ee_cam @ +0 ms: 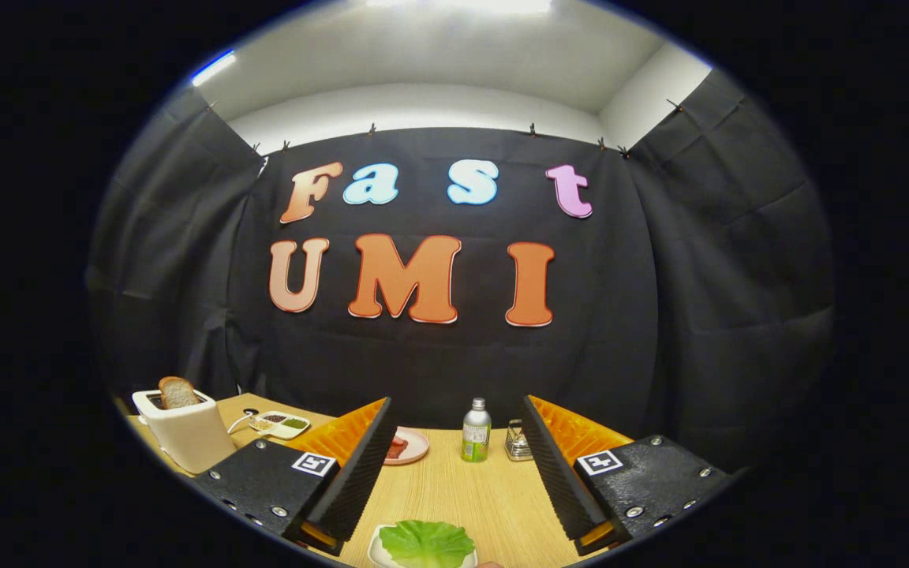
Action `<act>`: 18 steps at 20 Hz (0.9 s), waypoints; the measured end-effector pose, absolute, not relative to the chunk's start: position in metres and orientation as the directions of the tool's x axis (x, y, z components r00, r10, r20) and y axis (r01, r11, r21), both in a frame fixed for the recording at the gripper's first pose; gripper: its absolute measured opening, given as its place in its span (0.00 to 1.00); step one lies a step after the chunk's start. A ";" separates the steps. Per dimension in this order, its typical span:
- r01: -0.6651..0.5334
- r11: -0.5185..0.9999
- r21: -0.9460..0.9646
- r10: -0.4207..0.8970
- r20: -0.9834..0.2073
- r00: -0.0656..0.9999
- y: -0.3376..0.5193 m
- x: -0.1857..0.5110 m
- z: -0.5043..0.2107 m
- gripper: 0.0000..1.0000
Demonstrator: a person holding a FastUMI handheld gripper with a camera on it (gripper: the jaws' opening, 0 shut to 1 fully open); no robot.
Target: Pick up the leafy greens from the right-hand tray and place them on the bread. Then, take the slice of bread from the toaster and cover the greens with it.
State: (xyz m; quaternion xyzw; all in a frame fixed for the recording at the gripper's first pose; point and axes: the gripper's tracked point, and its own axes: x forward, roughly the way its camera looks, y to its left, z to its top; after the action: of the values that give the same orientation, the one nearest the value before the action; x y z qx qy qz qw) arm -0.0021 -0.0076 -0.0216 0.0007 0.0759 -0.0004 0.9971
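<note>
Green and limp, the leafy greens [426, 543] lie on their tray [376, 550] at bottom centre between my gripper's [454, 473] wide-apart fingers, likely light and easily torn, best pinched gently at a ruffled edge.

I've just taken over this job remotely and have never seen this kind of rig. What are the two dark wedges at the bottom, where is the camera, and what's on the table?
The camera rides on a handheld gripper and looks forward along its two fingers; those are the dark wedges. They stand wide open and hold nothing.

Below and between the fingers lie the leafy greens on a small white tray. Beyond the fingers, on the wooden table, are a pink plate with some food on it, a bottle and a small metal holder. Further off, beyond the left finger, a white toaster has a slice of bread sticking up from it, with a divided dish beside it.
</note>
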 end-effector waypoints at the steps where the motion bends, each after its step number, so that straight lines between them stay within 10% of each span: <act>1: -0.003 1.000 0.004 0.003 -0.189 0.982 -0.007 -0.002 -0.030 0.95; 18: -0.231 0.970 0.078 0.213 -0.733 0.646 0.040 -0.026 -0.185 0.96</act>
State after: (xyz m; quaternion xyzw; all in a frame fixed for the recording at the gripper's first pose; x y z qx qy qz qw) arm -0.0261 0.0400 -0.1852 -0.0113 0.4028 0.1224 0.9070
